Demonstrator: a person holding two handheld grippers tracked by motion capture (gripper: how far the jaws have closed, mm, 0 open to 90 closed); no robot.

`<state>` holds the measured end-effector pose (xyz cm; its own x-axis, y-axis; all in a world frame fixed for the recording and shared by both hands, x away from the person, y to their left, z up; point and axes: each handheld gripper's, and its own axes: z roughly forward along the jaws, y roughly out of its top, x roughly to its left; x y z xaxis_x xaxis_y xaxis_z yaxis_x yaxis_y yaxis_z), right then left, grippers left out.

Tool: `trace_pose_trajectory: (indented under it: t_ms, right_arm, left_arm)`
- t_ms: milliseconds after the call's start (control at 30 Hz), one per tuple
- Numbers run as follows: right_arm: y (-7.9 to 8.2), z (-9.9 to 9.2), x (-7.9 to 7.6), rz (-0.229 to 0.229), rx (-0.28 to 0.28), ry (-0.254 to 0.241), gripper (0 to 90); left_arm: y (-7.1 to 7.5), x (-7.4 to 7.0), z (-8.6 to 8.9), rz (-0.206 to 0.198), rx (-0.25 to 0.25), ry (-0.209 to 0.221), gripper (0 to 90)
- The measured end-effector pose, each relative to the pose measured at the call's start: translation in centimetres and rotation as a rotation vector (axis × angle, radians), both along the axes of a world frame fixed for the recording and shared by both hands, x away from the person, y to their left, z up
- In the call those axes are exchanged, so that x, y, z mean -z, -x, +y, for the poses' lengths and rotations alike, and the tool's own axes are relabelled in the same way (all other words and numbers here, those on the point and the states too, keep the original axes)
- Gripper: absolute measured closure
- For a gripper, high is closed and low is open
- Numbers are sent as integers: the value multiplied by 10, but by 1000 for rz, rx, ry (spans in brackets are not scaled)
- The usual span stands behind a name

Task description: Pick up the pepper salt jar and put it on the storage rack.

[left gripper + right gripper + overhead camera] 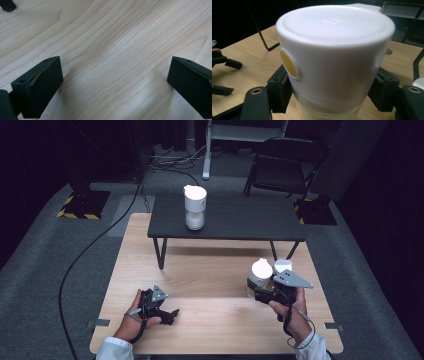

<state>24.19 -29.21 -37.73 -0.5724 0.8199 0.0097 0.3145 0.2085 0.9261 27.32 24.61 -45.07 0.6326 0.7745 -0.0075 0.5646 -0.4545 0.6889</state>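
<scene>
Near table's right edge point(327, 320): right gripper point(260, 289) clamped on white-lidded jar point(260, 271), second jar point(283, 266) just beside. Left gripper point(171, 315) jaws apart, nothing between, open wood all round.

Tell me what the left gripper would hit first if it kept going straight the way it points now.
Probably the wooden table. The left gripper has open, empty jaws angled down at bare wood, so it would likely meet the tabletop first. In the high view it points right, toward the right gripper farther off.
</scene>
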Motion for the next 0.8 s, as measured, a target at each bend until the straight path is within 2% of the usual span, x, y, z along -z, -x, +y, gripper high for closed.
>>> trace_pose_trajectory:
  t_ms: [267,800]
  right_arm:
    - [-4,12,-18,-27,11,-3,299]
    - [-13,30,-73,-82,44,8,299]
  left_arm:
    - [0,0,0,0,0,-1,0]
    - [0,0,0,0,0,1,0]
